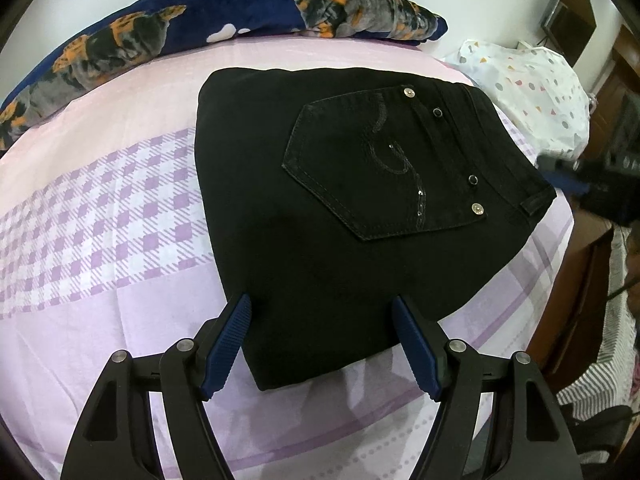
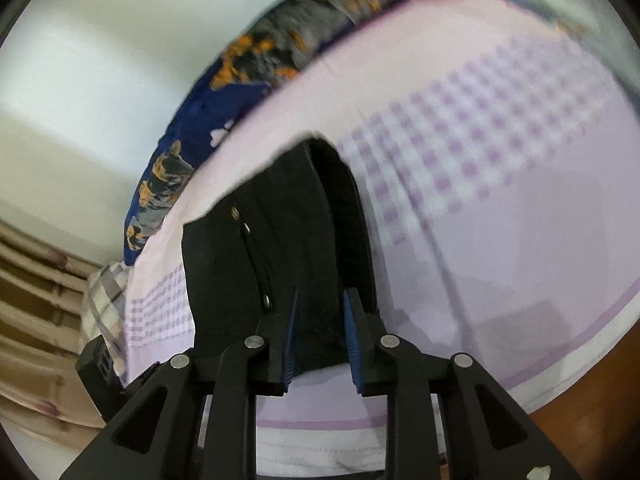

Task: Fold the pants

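Note:
Black pants lie folded into a compact stack on the pink and purple bed sheet, with a studded back pocket facing up. My left gripper is open just over the stack's near edge, its blue pads wide apart and nothing pressed between them. My right gripper shows blurred at the waistband corner on the right. In the right wrist view the right gripper has its pads a narrow gap apart. The waistband end of the pants fills that gap, and I see no pad pressing on it.
A rolled blue blanket with orange and grey print lies along the far side of the bed. A white bag with coloured dots sits at the back right. Dark wooden furniture stands beyond the bed's right edge. Beige curtains hang at left.

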